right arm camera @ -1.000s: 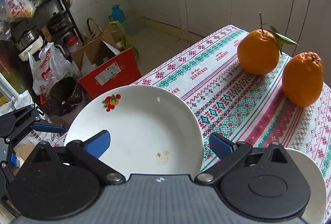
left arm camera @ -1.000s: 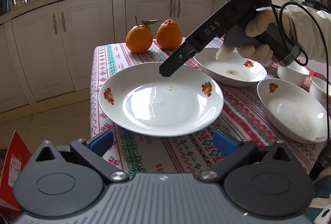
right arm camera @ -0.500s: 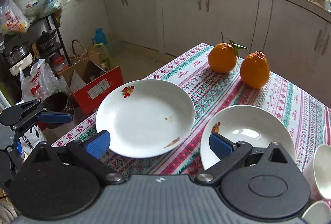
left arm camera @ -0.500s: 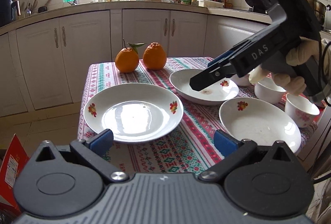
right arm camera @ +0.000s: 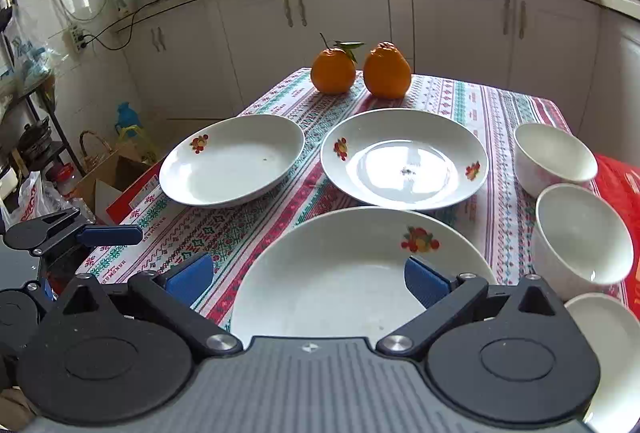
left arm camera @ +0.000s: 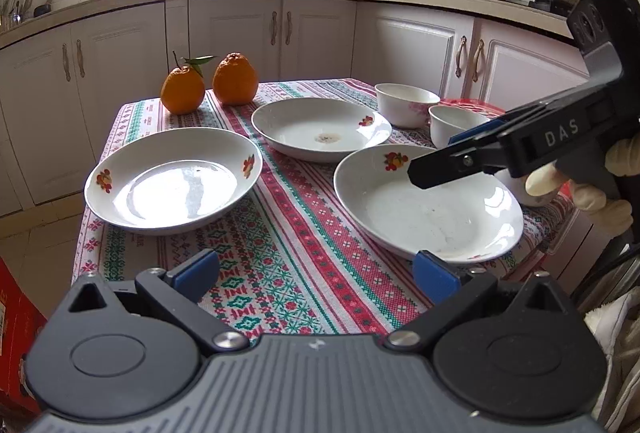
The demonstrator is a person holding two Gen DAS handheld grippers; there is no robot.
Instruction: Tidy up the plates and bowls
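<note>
Plates (right arm camera: pixel 232 159) lie unstacked across the worktop (left arm camera: pixel 288 233); I've pulled both jaws back from the far-edge plate, open and empty, so stacking hasn't begun.

Three round white ceramic plates (right arm camera: pixel 404 159) carry small red-and-yellow fruit motifs. Plain white ceramic bowls (right arm camera: pixel 554 157); one shows a faint pink print. Woven tablecloth (left arm camera: pixel 288 257): red, green, white geometric bands. Two orange citrus fruits (right arm camera: pixel 386 71), one green-leafed. Black grippers, blue pads (right arm camera: pixel 426 281).
</note>
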